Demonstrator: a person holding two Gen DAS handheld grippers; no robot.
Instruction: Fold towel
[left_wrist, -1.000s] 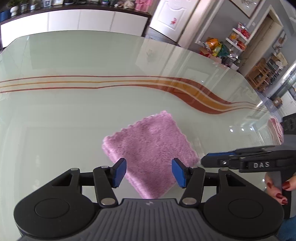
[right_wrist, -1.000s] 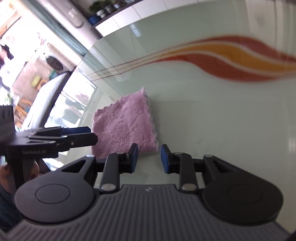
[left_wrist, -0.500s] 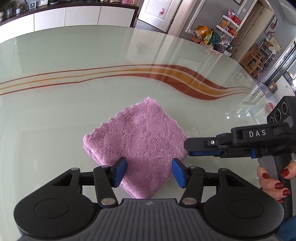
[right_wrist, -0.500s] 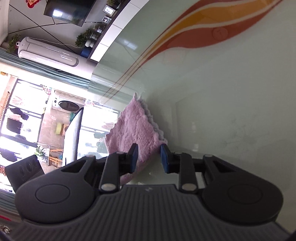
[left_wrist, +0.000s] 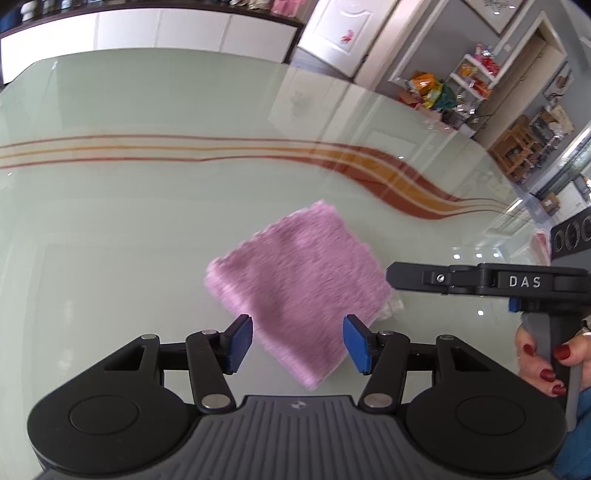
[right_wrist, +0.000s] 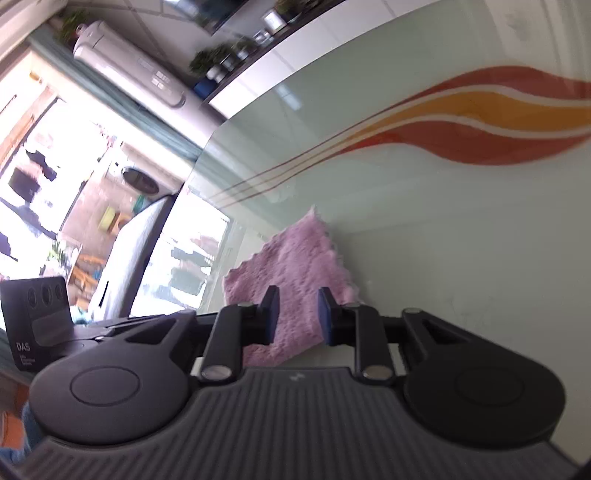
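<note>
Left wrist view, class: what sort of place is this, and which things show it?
Most likely a home dining or living area: a glass table with red and orange stripes, a white door, and a shelf crowded with household goods.

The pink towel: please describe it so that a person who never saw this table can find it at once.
Start from the pale green glass table with its red and orange wavy stripes. Nearer than those stripes lies the towel, a fluffy pink folded square, flat on the glass. It is the only soft thing on the table.
</note>
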